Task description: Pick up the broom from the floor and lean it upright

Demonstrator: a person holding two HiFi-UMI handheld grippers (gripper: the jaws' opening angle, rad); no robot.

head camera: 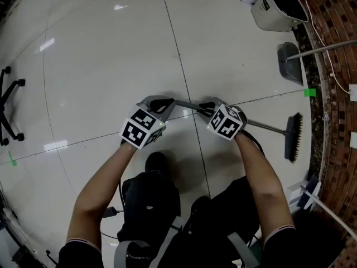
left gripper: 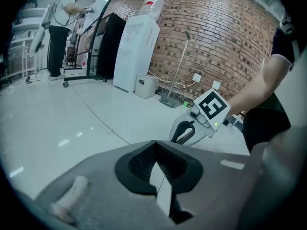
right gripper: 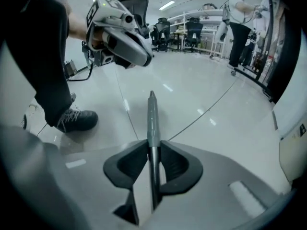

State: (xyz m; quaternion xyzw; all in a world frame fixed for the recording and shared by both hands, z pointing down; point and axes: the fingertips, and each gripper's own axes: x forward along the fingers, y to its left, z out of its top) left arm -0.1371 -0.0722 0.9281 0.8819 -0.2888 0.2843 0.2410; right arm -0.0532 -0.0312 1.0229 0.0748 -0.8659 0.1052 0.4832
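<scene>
one right hand-held gripper (right gripper: 152, 152) pinches the broom handle (right gripper: 152, 114); left hand-held gripper (left gripper: 157, 150) is pressed together.

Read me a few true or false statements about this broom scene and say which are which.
1. The right gripper has its jaws closed on the broom handle. True.
2. The broom stands upright against a wall. False: it lies nearly flat, with its head on the floor.
3. The left gripper also clamps the handle. False: its jaws are together with nothing between them.
4. A dustpan sits near the brick wall. True.
</scene>
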